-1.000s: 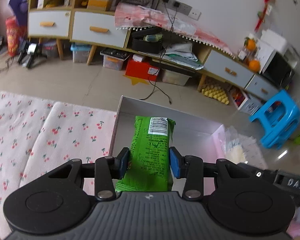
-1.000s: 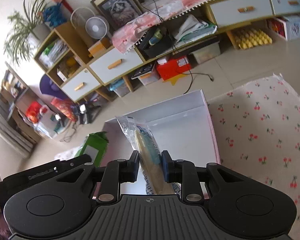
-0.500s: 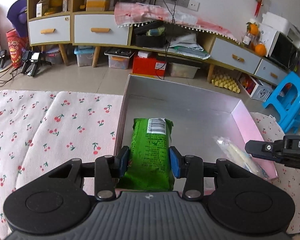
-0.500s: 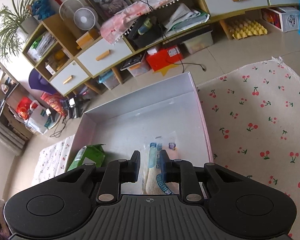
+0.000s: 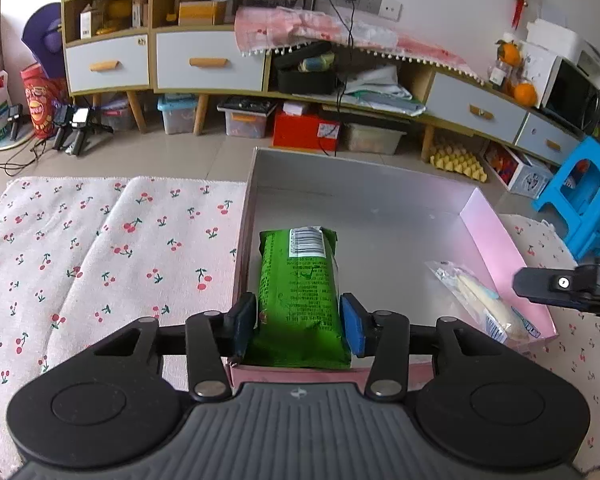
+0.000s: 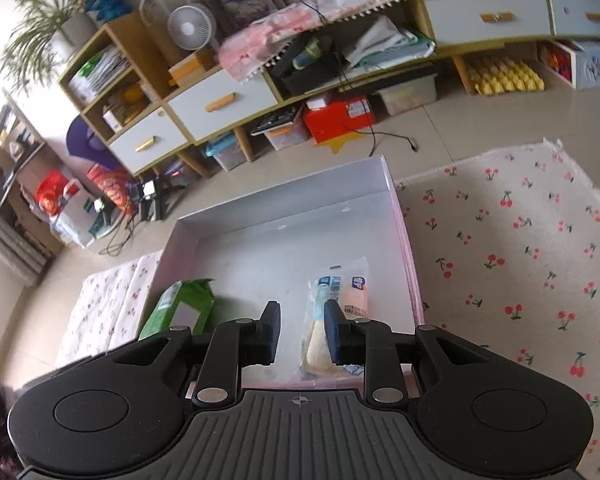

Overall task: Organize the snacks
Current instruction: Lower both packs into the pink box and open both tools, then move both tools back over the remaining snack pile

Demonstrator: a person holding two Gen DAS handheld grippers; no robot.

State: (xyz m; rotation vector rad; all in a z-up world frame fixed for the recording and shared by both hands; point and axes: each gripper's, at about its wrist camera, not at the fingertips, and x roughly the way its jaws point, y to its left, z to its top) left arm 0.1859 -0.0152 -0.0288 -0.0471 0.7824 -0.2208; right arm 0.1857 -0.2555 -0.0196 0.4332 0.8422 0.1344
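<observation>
Left gripper [image 5: 298,322]: fingers clamped on green packet [image 5: 298,280], near box [image 5: 496,224] left wall. Right gripper [image 6: 302,330]: fingers apart over clear packet [image 6: 340,304], near right wall.

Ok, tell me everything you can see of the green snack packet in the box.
The green snack packet is a glossy, pillow-shaped foil wrapper with dense dark print and a white barcode panel at its far end. It lies lengthwise in the near-left part of the pink-walled box, near end at the front wall. The left gripper has a blue pad on either side of it, apparently just releasing. It is apart from the clear snack bag.
</observation>
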